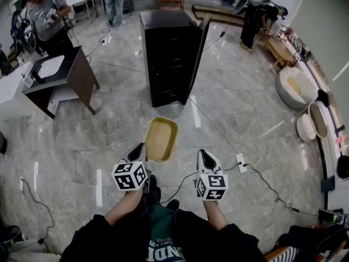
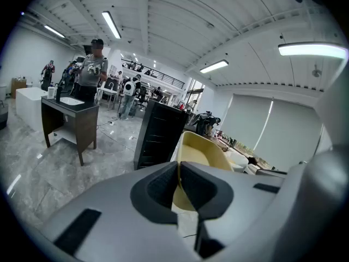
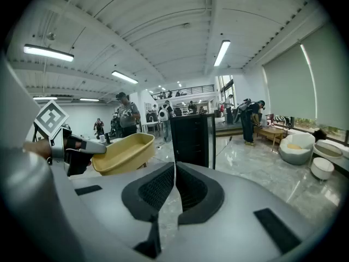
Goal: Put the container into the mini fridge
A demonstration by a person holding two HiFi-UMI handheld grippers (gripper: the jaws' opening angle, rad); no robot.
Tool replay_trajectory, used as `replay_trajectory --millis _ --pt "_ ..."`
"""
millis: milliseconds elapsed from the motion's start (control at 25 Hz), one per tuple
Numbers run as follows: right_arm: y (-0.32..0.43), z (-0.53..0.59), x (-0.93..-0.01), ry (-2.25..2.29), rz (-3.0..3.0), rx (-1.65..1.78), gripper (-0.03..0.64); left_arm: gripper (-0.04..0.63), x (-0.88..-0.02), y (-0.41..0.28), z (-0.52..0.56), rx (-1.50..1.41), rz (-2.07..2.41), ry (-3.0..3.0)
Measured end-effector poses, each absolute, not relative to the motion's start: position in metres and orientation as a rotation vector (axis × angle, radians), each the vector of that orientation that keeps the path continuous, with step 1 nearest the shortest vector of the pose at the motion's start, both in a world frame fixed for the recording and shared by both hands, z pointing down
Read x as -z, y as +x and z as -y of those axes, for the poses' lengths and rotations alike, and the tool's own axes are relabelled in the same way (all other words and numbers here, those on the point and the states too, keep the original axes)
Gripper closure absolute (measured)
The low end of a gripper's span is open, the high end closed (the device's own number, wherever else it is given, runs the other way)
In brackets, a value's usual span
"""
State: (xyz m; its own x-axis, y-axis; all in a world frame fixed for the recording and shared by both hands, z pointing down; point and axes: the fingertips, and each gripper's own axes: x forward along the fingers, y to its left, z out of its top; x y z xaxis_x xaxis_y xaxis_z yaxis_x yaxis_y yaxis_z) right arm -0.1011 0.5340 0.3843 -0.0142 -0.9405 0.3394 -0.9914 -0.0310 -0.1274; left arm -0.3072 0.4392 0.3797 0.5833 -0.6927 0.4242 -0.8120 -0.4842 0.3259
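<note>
A shallow yellow container (image 1: 161,138) hangs in the air in front of me, held by one rim. My left gripper (image 1: 143,148) is shut on that rim; in the left gripper view the container (image 2: 200,156) rises from between the closed jaws of the left gripper (image 2: 179,174). The black mini fridge (image 1: 170,56) stands on the floor ahead, its door swung open to the right. My right gripper (image 1: 205,157) is beside the container, apart from it, shut and empty. The right gripper view shows the right gripper (image 3: 174,178), the container (image 3: 123,152) at left and the fridge (image 3: 192,137) ahead.
A dark desk (image 1: 70,76) stands at left with a person (image 1: 46,16) behind it. A power strip (image 1: 240,160) and cables lie on the marble floor at right. Round white seats (image 1: 294,87) line the right side. More people stand at the back.
</note>
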Motion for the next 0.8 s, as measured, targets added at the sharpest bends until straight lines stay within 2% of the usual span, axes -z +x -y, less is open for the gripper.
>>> replay_trajectory --millis 800 --pt "-0.116 -0.557 -0.383 2.021 2.113 -0.496 0.581 0.569 -0.382 -0.312 -0.463 -0.296 1.215 2.296"
